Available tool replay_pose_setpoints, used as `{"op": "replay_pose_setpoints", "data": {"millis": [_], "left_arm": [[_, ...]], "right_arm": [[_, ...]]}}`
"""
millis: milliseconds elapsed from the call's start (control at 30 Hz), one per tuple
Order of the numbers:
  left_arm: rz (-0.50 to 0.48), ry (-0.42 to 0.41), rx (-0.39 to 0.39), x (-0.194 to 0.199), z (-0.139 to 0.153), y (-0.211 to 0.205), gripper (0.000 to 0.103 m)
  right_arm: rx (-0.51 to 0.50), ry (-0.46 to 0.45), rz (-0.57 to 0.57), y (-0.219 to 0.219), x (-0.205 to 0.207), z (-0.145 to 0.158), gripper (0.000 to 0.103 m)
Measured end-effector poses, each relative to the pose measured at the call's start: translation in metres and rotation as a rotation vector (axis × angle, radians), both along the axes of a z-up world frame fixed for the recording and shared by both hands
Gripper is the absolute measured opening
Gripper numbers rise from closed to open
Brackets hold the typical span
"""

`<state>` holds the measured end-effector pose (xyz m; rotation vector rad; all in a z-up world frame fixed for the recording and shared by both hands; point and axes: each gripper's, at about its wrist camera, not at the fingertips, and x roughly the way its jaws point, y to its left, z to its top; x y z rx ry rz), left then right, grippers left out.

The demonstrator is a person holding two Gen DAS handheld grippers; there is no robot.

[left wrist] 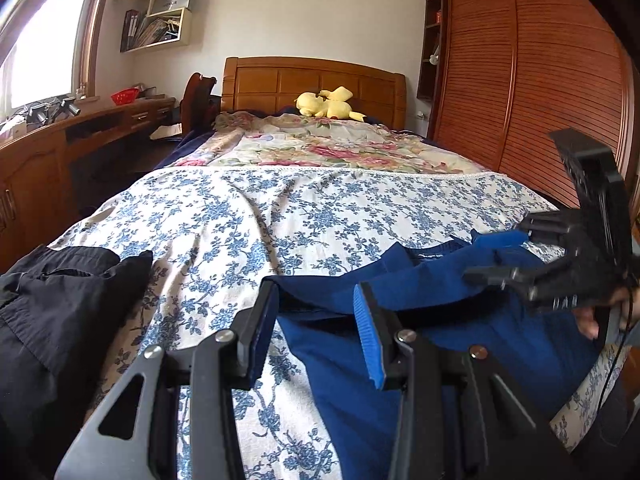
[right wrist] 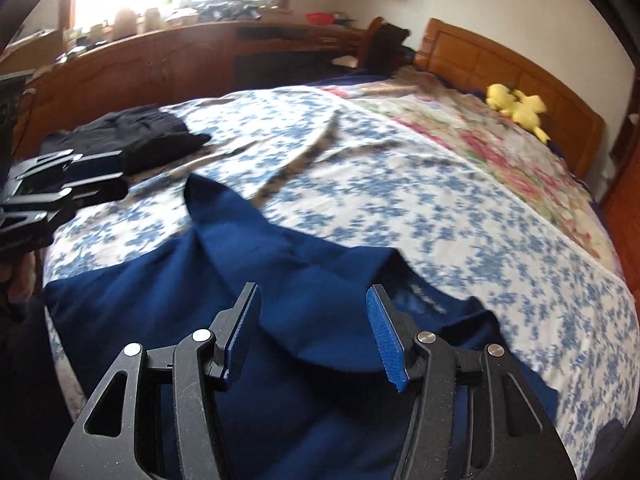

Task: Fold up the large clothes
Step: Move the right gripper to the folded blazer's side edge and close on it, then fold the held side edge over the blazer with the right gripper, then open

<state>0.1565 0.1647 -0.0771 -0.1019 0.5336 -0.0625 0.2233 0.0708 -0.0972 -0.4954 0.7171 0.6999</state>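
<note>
the blue shirt [right wrist: 304, 256] lies crumpled on the bed [left wrist: 280, 216] — spreading seems the step now. left gripper [left wrist: 316, 316] and right gripper [right wrist: 316, 332] both gape wide, holding nothing — next, pinch the edges.

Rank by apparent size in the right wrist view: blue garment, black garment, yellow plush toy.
1. Blue garment, by far the largest, though it lies right under the camera, which inflates it.
2. Black garment, folded, farther off.
3. Yellow plush toy, smallest, but farthest, by the headboard, so its true size is unsure.
</note>
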Motion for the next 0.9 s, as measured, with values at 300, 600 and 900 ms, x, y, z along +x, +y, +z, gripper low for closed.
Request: {"op": "replay_pose_setpoints", "data": {"millis": [300, 600, 900], "left_arm": [[0.046, 0.028, 0.019, 0.001, -0.009, 0.02, 0.037], [0.03, 0.028, 0.013, 0.002, -0.009, 0.019, 0.037], [0.005, 0.02, 0.007, 0.003, -0.007, 0.014, 0.037]], "right_arm": [[-0.117, 0.049, 0.054, 0.036, 0.013, -0.044, 0.056], [-0.182, -0.021, -0.016, 0.03, 0.061, -0.043, 0.001], [-0.137, -0.16, -0.169, 0.032, 0.12, 0.002, 0.0]]}}
